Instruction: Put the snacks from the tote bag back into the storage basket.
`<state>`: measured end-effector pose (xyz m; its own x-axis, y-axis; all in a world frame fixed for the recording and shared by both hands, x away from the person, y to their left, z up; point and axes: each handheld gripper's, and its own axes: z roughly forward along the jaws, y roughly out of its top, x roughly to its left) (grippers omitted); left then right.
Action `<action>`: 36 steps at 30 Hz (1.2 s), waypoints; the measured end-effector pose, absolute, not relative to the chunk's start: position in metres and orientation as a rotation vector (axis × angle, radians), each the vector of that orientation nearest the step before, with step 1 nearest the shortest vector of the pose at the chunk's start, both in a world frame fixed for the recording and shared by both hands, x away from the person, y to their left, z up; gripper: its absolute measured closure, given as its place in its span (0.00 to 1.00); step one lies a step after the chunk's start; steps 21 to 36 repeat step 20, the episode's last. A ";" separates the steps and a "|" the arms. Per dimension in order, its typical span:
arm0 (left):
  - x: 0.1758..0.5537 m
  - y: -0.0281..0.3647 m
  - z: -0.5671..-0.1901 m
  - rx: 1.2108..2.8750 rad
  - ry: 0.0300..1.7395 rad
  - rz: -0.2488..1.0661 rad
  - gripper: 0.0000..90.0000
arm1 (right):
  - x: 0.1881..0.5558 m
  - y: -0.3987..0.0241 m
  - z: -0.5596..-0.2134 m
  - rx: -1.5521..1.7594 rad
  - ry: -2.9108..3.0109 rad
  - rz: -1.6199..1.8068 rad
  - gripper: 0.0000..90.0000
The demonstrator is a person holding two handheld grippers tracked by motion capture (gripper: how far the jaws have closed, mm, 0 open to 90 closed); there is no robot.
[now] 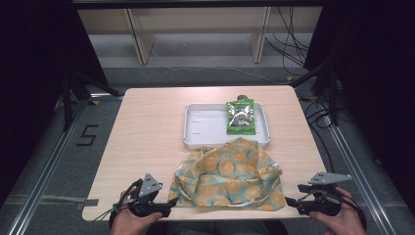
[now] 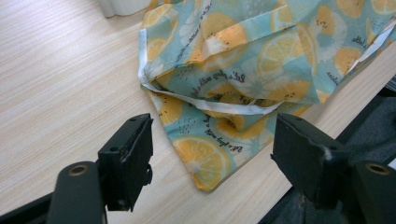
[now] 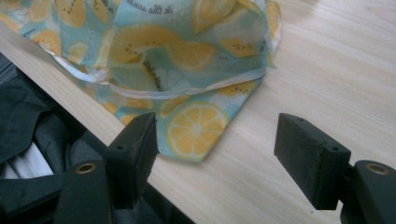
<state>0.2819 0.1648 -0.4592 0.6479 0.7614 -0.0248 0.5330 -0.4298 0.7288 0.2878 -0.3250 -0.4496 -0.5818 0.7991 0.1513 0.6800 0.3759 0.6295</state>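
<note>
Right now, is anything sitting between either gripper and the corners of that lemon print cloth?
Nothing visible. Bare table lies between the open left gripper and the cloth, and likewise for the open right gripper. The white tray sits beyond the cloth.

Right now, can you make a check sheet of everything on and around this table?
Surface: pale wood table, flat.
Job's things: lemon-print cloth bag, crumpled at the near edge, its far edge overlapping the white tray.
Clutter: green packet in the tray's right part.
Grippers: left gripper and right gripper open, apart from the bag's corners, holding nothing.
Cables: one trails from the left gripper; more on the floor at the far right.
Surroundings: wooden shelf frame beyond, metal rails beside the table.
</note>
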 end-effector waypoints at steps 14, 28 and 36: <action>0.282 0.163 -0.460 2.120 1.008 0.399 0.32 | 0.289 -0.325 -0.453 1.365 2.411 1.012 0.34; 0.282 0.163 -0.461 2.106 1.027 0.389 0.31 | 0.290 -0.327 -0.452 1.335 2.441 0.973 0.34; 0.282 0.163 -0.461 2.106 1.027 0.389 0.31 | 0.290 -0.327 -0.452 1.335 2.441 0.973 0.34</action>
